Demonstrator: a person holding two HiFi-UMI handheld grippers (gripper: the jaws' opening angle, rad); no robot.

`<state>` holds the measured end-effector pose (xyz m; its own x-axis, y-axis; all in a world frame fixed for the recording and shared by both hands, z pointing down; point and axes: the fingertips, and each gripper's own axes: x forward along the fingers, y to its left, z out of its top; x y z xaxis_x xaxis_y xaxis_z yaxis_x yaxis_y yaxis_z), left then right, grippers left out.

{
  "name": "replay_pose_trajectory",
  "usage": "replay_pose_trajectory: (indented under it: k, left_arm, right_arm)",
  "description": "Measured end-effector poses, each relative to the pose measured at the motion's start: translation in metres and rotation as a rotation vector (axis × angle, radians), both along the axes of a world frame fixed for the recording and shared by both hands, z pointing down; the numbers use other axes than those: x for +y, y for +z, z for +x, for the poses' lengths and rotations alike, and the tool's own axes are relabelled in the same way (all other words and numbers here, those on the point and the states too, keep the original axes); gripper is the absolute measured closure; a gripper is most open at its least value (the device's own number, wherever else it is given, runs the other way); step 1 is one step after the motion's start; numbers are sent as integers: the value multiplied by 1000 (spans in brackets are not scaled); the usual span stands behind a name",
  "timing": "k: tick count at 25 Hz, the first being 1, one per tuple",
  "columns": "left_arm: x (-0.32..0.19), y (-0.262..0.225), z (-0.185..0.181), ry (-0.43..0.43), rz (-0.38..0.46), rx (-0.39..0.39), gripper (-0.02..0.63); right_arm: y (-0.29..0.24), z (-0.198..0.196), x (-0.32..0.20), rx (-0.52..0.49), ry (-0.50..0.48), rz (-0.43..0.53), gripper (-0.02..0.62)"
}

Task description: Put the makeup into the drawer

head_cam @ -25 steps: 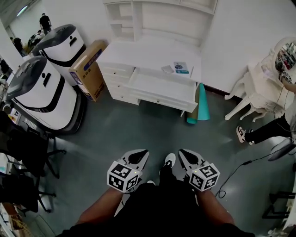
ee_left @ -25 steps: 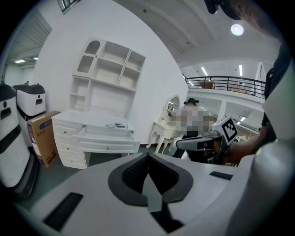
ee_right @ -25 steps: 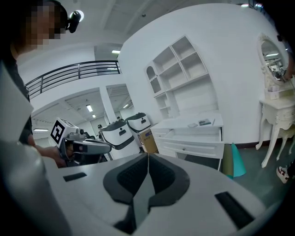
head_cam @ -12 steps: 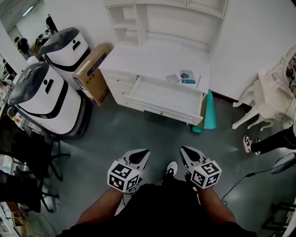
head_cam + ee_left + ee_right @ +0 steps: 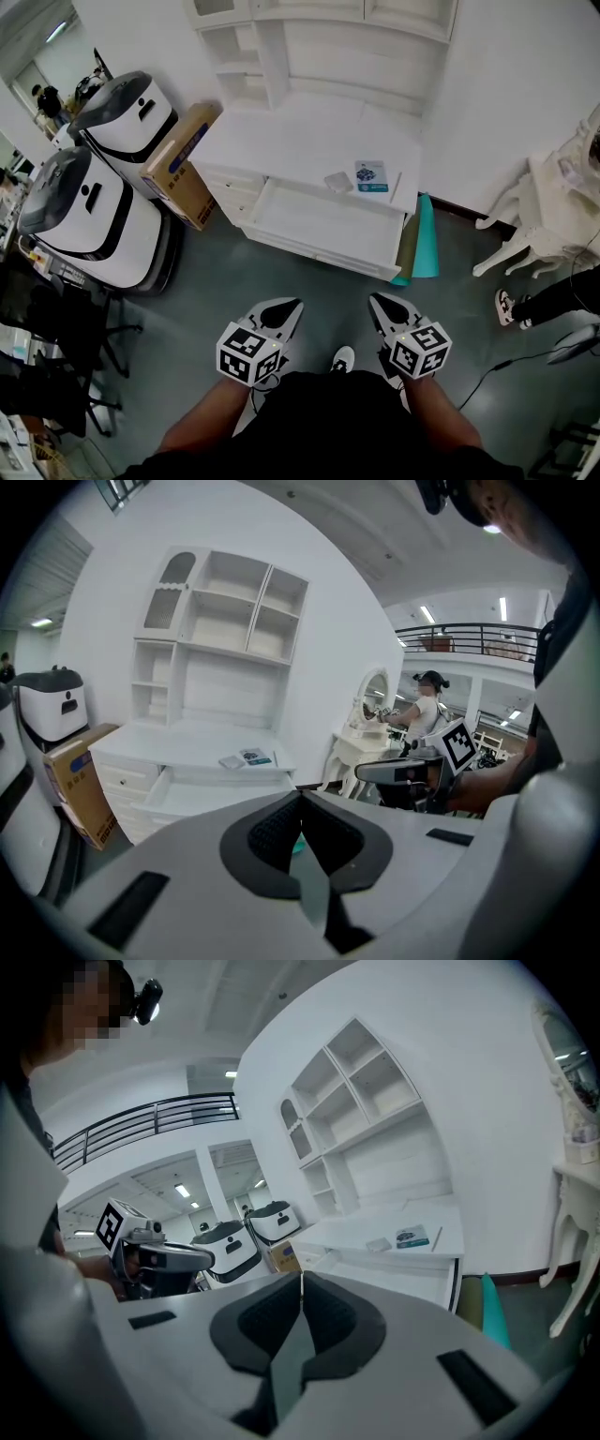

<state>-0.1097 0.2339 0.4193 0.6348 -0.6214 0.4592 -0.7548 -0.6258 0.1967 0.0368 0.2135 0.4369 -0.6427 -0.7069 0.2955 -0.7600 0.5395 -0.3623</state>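
Note:
The makeup lies on the white desk top (image 5: 281, 141): a blue-printed box (image 5: 371, 175) and a small pale compact (image 5: 337, 181) beside it. Below them the desk's wide drawer (image 5: 323, 225) stands pulled out, with nothing visible inside. My left gripper (image 5: 284, 307) and right gripper (image 5: 382, 303) hang side by side over the grey floor, well short of the desk, both shut and holding nothing. The left gripper view shows its jaws (image 5: 300, 794) closed, with the box (image 5: 253, 756) far ahead. The right gripper view shows its jaws (image 5: 301, 1274) closed too, the box (image 5: 412, 1237) and compact (image 5: 379, 1244) beyond.
Two white-and-grey machines (image 5: 117, 112) (image 5: 80, 220) and a cardboard box (image 5: 183, 155) stand left of the desk. A teal roll (image 5: 424, 239) leans at its right end. A white dressing table (image 5: 553, 211) and a person's leg (image 5: 548, 298) are at right. Black chairs (image 5: 47, 328) sit at left.
The desk and its open drawer have come nearer and sit lower in the head view. Both grippers stay shut and side by side, moving forward with the person.

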Motion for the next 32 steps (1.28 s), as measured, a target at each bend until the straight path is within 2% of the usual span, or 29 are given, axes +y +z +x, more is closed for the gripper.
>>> replay_pose_trajectory:
  k: [8,13,21,32]
  left_arm:
    - [-39,2,20,-39,1,-31,601]
    - [-48,11,21,-44,-24,-52,601]
    - [-77,27,34,-11,-63,-28,601]
    - [-147,32,55,80,-63,-38,600]
  right_arm:
    - [11,38,-41,-25,23,-10,566]
    - [23,45,-51,-51,53,-33,566]
    - [23,48,-66,-52,70,-31,566]
    - [29,60,-120,-18,128,-62,566]
